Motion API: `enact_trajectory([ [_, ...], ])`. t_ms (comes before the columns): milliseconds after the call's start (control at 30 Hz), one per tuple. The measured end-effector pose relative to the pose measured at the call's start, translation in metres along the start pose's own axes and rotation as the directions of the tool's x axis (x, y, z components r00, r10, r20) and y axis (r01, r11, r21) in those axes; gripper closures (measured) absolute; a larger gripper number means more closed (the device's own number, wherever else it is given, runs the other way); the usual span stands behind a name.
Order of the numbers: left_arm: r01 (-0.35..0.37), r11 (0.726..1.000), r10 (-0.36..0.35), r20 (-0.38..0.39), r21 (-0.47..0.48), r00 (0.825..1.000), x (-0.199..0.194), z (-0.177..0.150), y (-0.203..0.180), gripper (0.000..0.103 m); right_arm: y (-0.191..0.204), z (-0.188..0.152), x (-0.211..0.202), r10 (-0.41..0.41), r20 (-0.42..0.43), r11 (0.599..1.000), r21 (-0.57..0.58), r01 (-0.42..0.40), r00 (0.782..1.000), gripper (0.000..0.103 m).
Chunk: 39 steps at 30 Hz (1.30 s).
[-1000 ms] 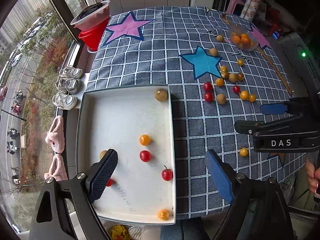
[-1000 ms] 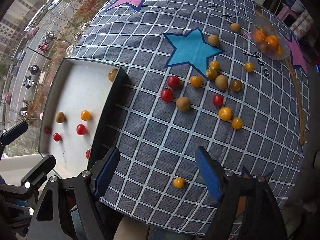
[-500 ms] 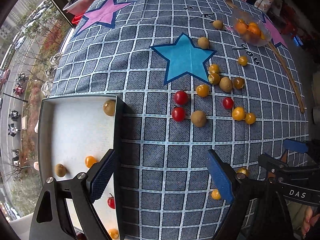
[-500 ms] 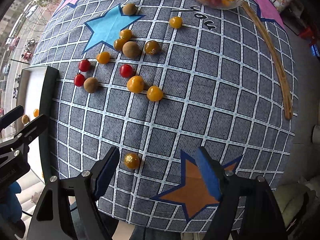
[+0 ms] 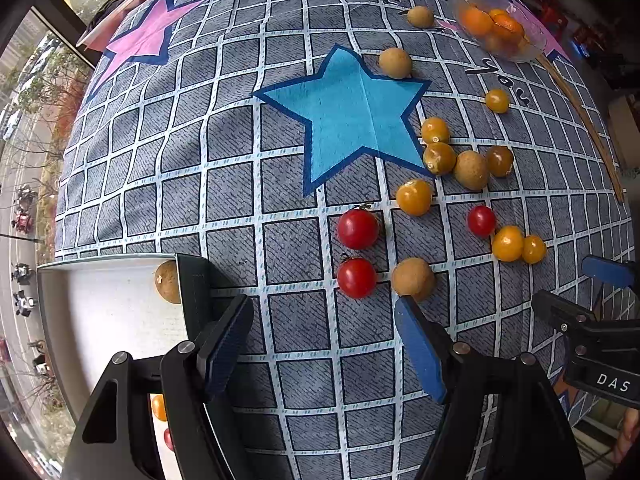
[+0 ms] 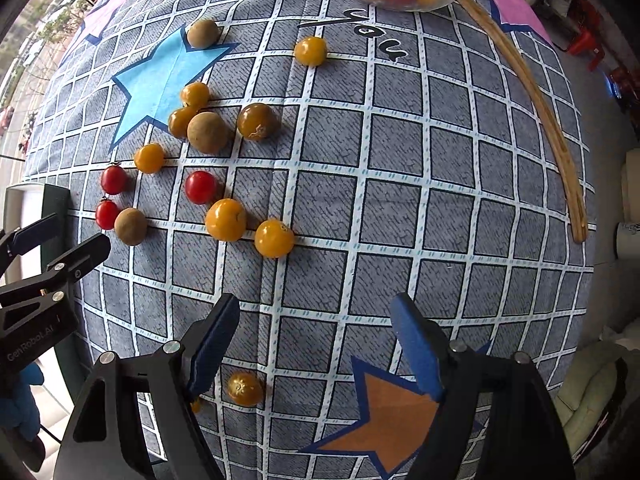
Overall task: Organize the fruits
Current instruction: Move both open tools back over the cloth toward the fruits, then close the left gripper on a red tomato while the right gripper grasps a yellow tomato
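Hovering your left gripper [image 5: 324, 344] over the checked tablecloth [image 5: 240, 200], you were narrowing its empty jaws toward the red cherry tomato [image 5: 356, 278] just ahead, beside the white tray [image 5: 100, 320]. Your right gripper [image 6: 316, 344] hung spread and empty, the yellow cherry tomato [image 6: 245, 389] lying beside its left finger.

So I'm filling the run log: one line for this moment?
left gripper: closing, empty | right gripper: open, empty | red tomatoes: on cloth
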<state>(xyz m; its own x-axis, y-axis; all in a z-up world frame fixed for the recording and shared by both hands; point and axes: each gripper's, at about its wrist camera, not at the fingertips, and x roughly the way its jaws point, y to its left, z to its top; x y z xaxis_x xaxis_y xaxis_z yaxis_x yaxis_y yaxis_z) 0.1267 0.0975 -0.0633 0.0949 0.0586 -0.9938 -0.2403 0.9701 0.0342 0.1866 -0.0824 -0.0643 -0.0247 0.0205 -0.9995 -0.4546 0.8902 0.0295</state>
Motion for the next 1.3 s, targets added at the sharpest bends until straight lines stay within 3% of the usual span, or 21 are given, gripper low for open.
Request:
enact_trajectory([
  [67,0.003,1.0,-0.003,-0.004,0.004,1.0,0.005,0.002,0.0,0.028,-0.002,0.007,0.005,-0.005,0.008,1.0,-0.012,0.005,1.0,0.025],
  [133,0.009,1.0,-0.009,-0.013,0.01,1.0,0.01,0.007,0.0,0.042,-0.003,0.013,0.007,-0.008,0.013,1.0,-0.018,0.008,1.0,0.027],
  [167,0.014,1.0,-0.014,-0.023,0.011,1.0,0.014,0.008,0.0,0.044,-0.004,0.015,0.008,-0.01,0.015,1.0,-0.02,0.01,1.0,0.028],
  [400,0.017,1.0,-0.017,-0.013,0.01,1.0,0.021,0.004,-0.003,0.044,-0.002,0.049,0.023,-0.017,0.026,0.999,-0.034,0.017,1.0,0.04],
  [500,0.025,1.0,-0.025,-0.002,0.015,1.0,0.022,0.01,-0.001,0.058,0.007,0.06,0.025,-0.022,0.037,0.998,-0.05,0.024,0.999,0.049],
  [533,0.026,0.999,-0.026,0.002,0.022,1.0,0.019,0.01,-0.003,0.072,0.011,0.061,0.024,-0.02,0.043,0.998,-0.056,0.023,0.999,0.053],
  [567,0.029,0.999,-0.03,0.001,0.031,1.0,0.017,0.011,-0.007,0.083,0.013,0.064,0.024,-0.012,0.046,0.998,-0.062,0.015,0.999,0.065],
  [600,0.036,0.999,-0.036,-0.001,0.034,0.999,0.016,0.012,-0.009,0.082,0.017,0.066,0.022,0.001,0.045,0.998,-0.063,0.002,0.999,0.081],
  [633,0.045,0.999,-0.045,-0.004,0.03,0.999,0.016,0.012,-0.009,0.082,0.018,0.069,0.023,0.011,0.037,0.998,-0.06,-0.009,0.999,0.082],
  [900,0.103,0.993,-0.104,-0.009,-0.053,0.995,-0.002,0.0,-0.001,0.082,0.016,0.062,0.008,0.085,0.017,0.996,-0.03,-0.084,0.996,0.082],
  [1300,0.083,0.983,-0.079,0.031,-0.166,0.996,-0.052,-0.047,0.021,0.082,0.021,0.02,-0.024,0.133,0.014,0.986,-0.108,-0.13,0.991,0.082],
])
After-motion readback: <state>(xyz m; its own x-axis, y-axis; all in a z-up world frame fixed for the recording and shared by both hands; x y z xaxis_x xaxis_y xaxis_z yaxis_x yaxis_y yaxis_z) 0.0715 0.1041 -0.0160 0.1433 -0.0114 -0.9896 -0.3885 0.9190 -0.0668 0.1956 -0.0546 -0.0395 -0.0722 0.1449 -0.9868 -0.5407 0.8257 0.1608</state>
